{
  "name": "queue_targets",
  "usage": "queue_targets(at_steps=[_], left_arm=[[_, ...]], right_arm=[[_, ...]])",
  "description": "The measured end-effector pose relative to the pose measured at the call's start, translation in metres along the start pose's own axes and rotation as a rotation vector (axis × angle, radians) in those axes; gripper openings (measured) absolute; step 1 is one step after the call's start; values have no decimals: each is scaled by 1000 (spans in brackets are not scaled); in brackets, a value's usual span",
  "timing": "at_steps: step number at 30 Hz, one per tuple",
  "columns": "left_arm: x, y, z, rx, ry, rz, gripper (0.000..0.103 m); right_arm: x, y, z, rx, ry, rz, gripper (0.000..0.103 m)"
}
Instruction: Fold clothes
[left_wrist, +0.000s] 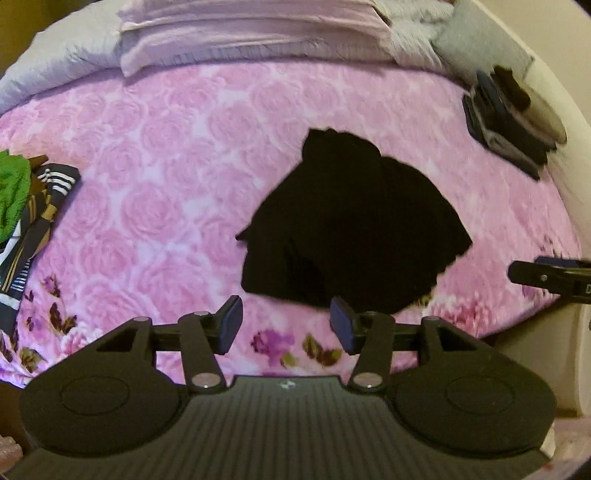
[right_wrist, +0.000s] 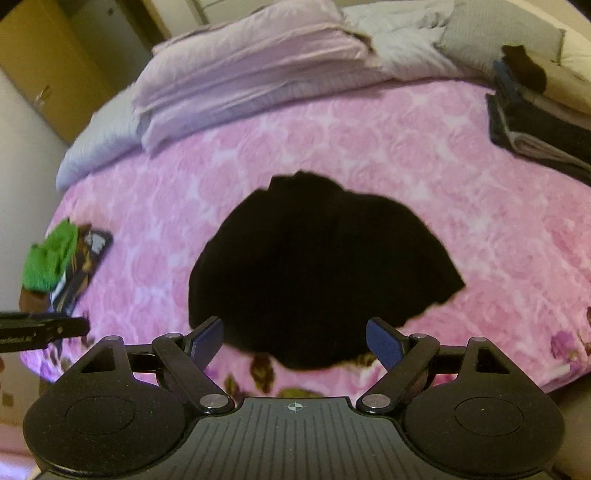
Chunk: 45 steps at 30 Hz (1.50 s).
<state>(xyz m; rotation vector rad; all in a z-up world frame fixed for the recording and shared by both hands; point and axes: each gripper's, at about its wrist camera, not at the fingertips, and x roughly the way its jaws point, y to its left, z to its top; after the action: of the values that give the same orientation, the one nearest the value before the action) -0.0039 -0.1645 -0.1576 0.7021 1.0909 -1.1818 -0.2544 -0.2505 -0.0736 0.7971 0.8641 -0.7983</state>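
Note:
A crumpled black garment (left_wrist: 351, 229) (right_wrist: 317, 273) lies in a heap on the pink rose-patterned bedspread (left_wrist: 166, 155) (right_wrist: 424, 155). My left gripper (left_wrist: 286, 326) hangs open above the bed's near edge, just short of the garment's near hem, with nothing between its blue pads. My right gripper (right_wrist: 295, 341) stands wide open over the garment's near edge, the black cloth showing between its fingers but not pinched. Each gripper's tip shows at the side of the other's view: the right gripper (left_wrist: 546, 278) and the left gripper (right_wrist: 44, 326).
A pile of unfolded clothes with a green piece (left_wrist: 13, 188) (right_wrist: 51, 258) lies at the left edge. A stack of folded dark clothes (left_wrist: 509, 122) (right_wrist: 535, 114) sits at the far right. Folded lilac bedding (left_wrist: 251, 33) (right_wrist: 251, 81) and grey pillows lie along the far side.

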Motion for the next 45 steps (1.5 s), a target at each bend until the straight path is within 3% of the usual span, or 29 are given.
queue_targets(at_steps=[8, 27, 37, 45], left_arm=[[9, 2, 8, 78, 38, -39, 51], [29, 42, 20, 214, 104, -121, 53], [38, 57, 21, 210, 121, -138, 54], [60, 100, 12, 122, 137, -97, 55]], right_arm=[[23, 30, -4, -50, 17, -46, 82], [58, 88, -11, -13, 83, -155, 82], [70, 102, -11, -15, 93, -167, 82], [105, 114, -11, -30, 87, -159, 82]])
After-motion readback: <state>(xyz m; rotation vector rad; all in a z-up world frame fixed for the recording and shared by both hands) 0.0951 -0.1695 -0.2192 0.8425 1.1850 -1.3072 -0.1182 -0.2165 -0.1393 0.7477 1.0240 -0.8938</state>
